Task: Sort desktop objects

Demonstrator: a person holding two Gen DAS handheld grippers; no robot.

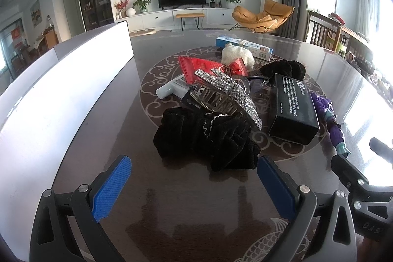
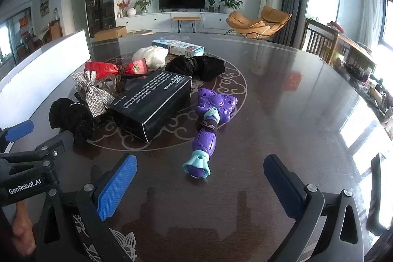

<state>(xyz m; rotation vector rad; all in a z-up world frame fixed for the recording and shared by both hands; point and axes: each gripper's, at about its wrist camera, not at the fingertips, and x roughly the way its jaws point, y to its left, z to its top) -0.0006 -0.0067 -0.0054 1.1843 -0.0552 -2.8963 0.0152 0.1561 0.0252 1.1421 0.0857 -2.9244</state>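
On the far left stands a white box (image 1: 73, 60). Whether anything is in it cannot be seen.

Next comes the left gripper (image 1: 194, 186). Its blue fingers (image 1: 111, 188) are spread wide and hold nothing. Just past them lies a black scrunchie (image 1: 206, 136), close to the fingers but not touched.

Behind the scrunchie is a pile in the middle of the counter (image 2: 282, 95). A sparkly hair clip (image 1: 228, 92) leans on the scrunchie. A small white tube (image 1: 169, 89) lies to its left. Farther off sit a red packet (image 1: 196, 65), a white fluffy toy (image 1: 239, 54) and a blue and white box (image 1: 245, 46). A second black scrunchie (image 1: 285, 69) is to the right of those, and a black box (image 1: 292, 109) lies nearer.

Right of the black box lies a purple toy (image 2: 208, 124), with its pale blue end near the right gripper (image 2: 200, 188). That gripper's fingers (image 2: 116, 184) are wide too and hold nothing. The toy end sits just ahead of the gap between them.

The sorting looks barely started. All the things seen are in one heap. I think each gripper could pick up what is nearest: the scrunchie on the left, the purple toy on the right.
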